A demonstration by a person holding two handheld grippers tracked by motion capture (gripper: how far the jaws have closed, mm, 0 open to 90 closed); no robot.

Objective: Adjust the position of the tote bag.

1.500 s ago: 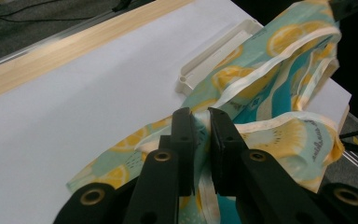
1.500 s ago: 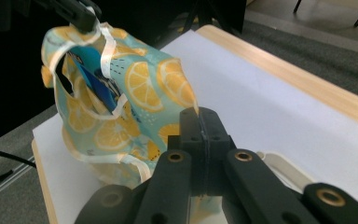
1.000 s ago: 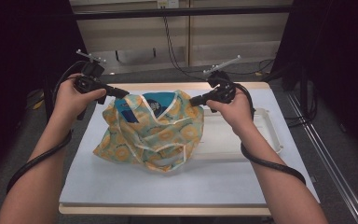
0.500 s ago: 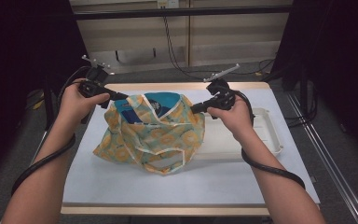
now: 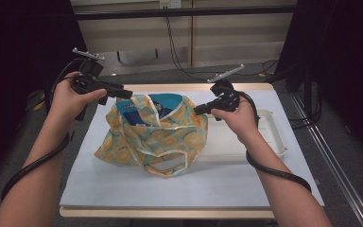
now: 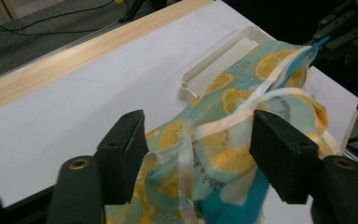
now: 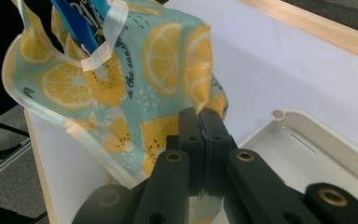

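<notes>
Two grippers worked at the table (image 5: 123, 189): the right gripper (image 7: 201, 122) had its jaws pressed together on the bag's fabric edge, while the left gripper (image 6: 196, 140) had its jaws spread wide with the bag's rim and white strap between them. One lemon-print bag (image 5: 156, 137) sat mid-table, partly over one white tray (image 5: 269, 137), with one blue packet (image 5: 163, 101) poking from its mouth. Compared with a second earlier, both hands had drawn further apart, opening the bag's mouth wider.
</notes>
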